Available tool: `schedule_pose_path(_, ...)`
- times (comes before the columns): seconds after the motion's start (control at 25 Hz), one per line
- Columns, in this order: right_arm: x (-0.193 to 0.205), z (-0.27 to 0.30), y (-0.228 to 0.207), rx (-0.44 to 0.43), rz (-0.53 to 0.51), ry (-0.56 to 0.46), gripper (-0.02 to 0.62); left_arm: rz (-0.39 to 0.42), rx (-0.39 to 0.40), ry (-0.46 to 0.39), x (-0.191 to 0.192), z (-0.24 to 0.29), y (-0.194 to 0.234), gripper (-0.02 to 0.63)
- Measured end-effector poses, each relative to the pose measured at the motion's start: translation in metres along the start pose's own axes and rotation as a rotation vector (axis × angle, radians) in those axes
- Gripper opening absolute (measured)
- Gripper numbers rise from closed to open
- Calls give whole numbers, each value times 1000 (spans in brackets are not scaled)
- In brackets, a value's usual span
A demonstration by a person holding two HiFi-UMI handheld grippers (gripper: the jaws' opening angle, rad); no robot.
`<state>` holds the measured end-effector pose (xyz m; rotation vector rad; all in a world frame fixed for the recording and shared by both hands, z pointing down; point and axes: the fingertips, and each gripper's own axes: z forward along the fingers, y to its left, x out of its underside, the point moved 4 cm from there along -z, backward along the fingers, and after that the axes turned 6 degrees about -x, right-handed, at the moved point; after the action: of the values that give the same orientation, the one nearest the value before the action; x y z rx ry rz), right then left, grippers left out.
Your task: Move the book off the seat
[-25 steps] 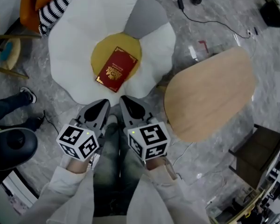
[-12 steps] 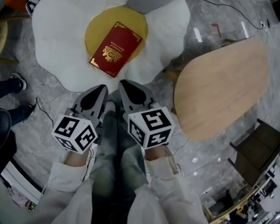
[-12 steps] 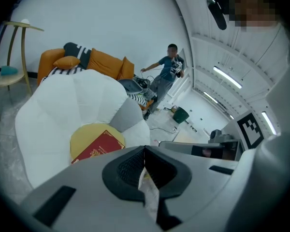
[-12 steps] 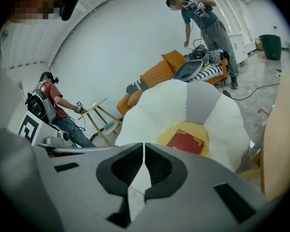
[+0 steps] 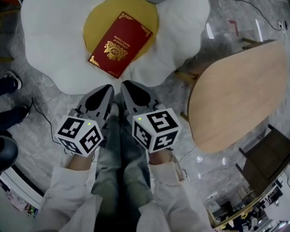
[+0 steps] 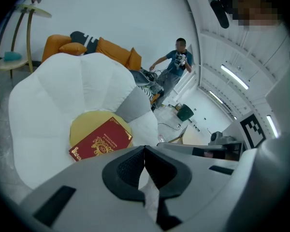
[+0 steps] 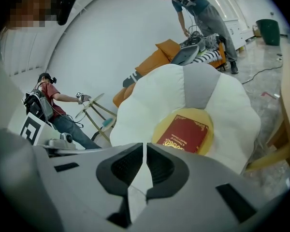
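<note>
A red book (image 5: pixel 120 44) with gold print lies flat on the yellow centre (image 5: pixel 100 14) of a white flower-shaped seat (image 5: pixel 48 37). Both grippers hover side by side just short of the seat's near edge, pointing toward the book and apart from it. My left gripper (image 5: pixel 106 91) is shut with nothing in it, and so is my right gripper (image 5: pixel 128 88). In the left gripper view the book (image 6: pixel 100 140) lies beyond the closed left gripper (image 6: pixel 144 151). In the right gripper view the book (image 7: pixel 184 134) sits past the closed right gripper (image 7: pixel 145 150).
A pale wooden oval table (image 5: pixel 237 95) stands close to the seat's right side. A bystander's shoes (image 5: pixel 9 81) are on the floor at left. An orange sofa (image 6: pixel 111 50) lies behind the seat, with a person (image 7: pixel 198 8) standing by it. Cables cross the marble floor.
Both grippers have sunk toward the seat. The seat and book now look larger and sit higher in the head view. The jaws stayed closed.
</note>
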<state>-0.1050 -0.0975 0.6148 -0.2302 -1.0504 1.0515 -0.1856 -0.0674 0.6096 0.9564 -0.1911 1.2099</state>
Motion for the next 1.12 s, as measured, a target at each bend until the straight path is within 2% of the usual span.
schedule_pose_path(0.28,22,27,-38,0,49,2,14,-23,-10,14,21,33,28,6)
schedule_pose_path(0.44,35,49,-52,-32,73,4,14,-29,-26,51,38,51,45,6)
schedule_pose_path(0.64,54,71,-67,-94,103,-17,14,-44,-55,39,53,66,63,7)
schedule_pose_path(0.92,85,89,-95,-75,163,11,15,-53,-57,58,77,81,79,6)
schedule_pose_path(1.12,105,103,-113,-106,205,16,15,-59,-64,67,88,93,88,7)
